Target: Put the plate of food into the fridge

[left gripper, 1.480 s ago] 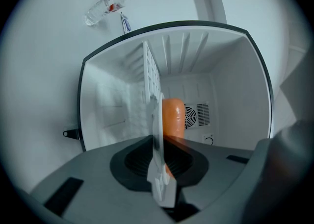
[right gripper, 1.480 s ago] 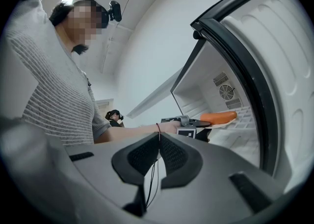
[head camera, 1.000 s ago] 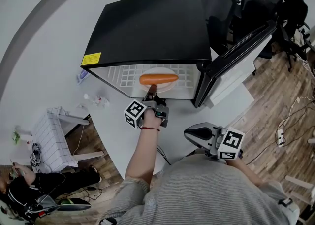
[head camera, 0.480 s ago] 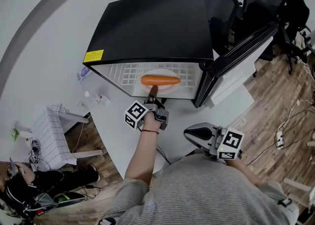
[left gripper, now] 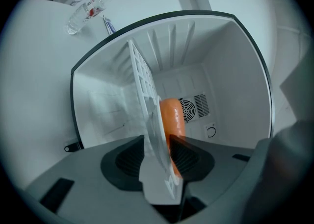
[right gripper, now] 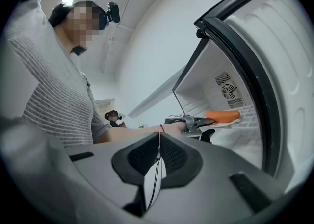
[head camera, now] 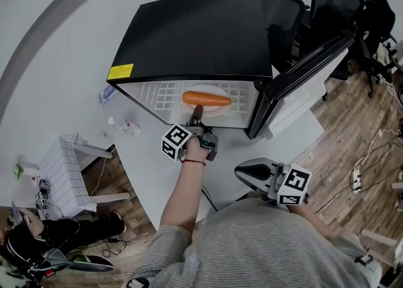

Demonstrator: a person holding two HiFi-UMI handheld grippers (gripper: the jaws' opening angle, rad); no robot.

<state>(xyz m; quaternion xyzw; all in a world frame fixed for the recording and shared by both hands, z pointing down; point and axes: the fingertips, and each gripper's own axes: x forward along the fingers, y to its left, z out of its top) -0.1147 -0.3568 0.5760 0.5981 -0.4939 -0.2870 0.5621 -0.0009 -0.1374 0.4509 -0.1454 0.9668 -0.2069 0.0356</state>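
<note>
Already inside the fridge (head camera: 189, 34) with the plate (head camera: 218, 109): lies flat on the white wire shelf (head camera: 160, 95), toward its right part, and carries the orange food (head camera: 206, 98) on top. Seems placed there for flat support and against any rolling of the food.

Left gripper (head camera: 196, 115): reaching in from the near side, almost level, jaws just opened and now standing apart, with the near rim of the plate between them but not pressed. Probably let go for lack of any further need of support.

Right gripper (right gripper: 158, 139): kept near, in front of the body, jaws together on nothing. Apparently held back to leave the opening free.

Door (head camera: 302, 69): swung wide to the right, most likely to give room for the arm.

Still to do, by judgement: draw the left gripper out without dragging the rim, then shut the door.

Counted: one fridge, one door, one shelf in view, one plate, one piece of orange food, two grippers.
</note>
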